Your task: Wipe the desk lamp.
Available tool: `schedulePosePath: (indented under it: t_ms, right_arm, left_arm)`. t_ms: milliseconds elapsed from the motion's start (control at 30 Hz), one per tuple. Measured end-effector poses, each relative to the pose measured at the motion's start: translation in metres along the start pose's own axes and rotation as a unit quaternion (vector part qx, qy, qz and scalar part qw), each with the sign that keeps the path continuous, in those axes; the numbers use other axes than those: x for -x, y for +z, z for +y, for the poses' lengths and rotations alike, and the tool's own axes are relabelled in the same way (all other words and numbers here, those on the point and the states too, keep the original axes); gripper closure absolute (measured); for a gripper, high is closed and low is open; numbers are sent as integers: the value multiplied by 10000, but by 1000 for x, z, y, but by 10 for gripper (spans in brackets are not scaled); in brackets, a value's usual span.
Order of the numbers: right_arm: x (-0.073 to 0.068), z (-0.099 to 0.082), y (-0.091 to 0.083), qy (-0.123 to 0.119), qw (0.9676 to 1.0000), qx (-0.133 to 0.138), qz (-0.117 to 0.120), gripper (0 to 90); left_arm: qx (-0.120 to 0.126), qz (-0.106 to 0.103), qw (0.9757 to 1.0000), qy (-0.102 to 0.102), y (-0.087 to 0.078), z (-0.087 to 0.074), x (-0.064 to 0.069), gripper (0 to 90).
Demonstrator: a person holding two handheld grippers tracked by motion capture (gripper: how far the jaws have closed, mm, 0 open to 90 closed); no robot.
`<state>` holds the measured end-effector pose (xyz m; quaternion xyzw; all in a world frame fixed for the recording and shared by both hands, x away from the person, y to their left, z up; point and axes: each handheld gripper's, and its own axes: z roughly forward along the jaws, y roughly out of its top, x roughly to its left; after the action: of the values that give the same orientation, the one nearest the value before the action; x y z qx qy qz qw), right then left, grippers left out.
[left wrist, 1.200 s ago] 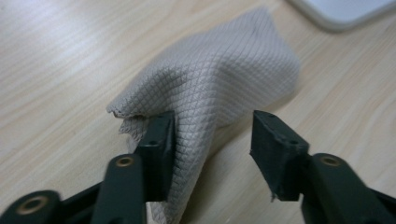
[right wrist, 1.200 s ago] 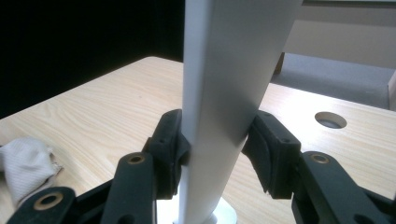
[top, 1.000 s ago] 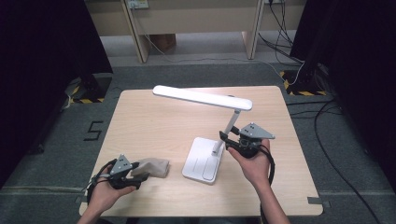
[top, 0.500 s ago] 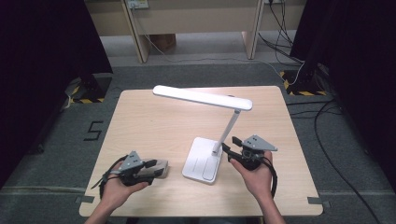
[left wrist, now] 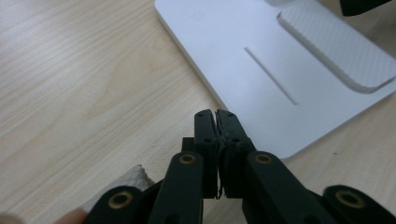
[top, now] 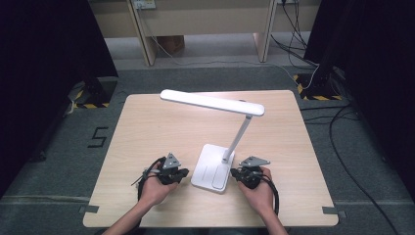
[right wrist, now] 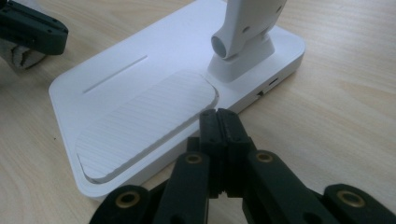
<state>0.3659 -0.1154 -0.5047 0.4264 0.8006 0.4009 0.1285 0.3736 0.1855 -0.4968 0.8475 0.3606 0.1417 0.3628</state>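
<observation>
1. On the near side of the table, a white lamp stands with its flat base between the two hands.
2. Just left of the base is the left gripper. Its jaws are pressed together with nothing seen between them.
3. Just right of the base is the right gripper. Its jaws are also pressed together and hold nothing, and its tips almost touch the base edge.
4. A small pale cloth lies tucked under the left gripper, not in its jaws.
5. My guess is that the base is about to be wiped or held. For either job, the jaws must open first.
6. To take the cloth, tip the left gripper down, open it wide, and pinch a fold, not the table.
7. Let the right gripper press gently on the base edge so the lamp cannot slide.
8. Go slowly. The long lamp head sticks out far to the left, so a hard push could tip it.
</observation>
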Motion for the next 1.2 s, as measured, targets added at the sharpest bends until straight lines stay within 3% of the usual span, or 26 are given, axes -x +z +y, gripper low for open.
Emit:
schedulePosePath:
  t_ms: [267, 800, 1200]
  right_arm:
    - [-4, 2, 6, 16, 9999, -116, -54, 900]
    - [5, 9, 16, 98, 9998, -68, -143, 885]
    - [6, 6, 19, 137, 9996, -97, -228, 854]
  left_arm:
    - [-129, -89, 9999, 46, 7, -1, 2, 898]
    - [-275, -339, 9989, 168, 10, -3, 17, 894]
    - [-239, -250, 9992, 198, 13, -1, 18, 876]
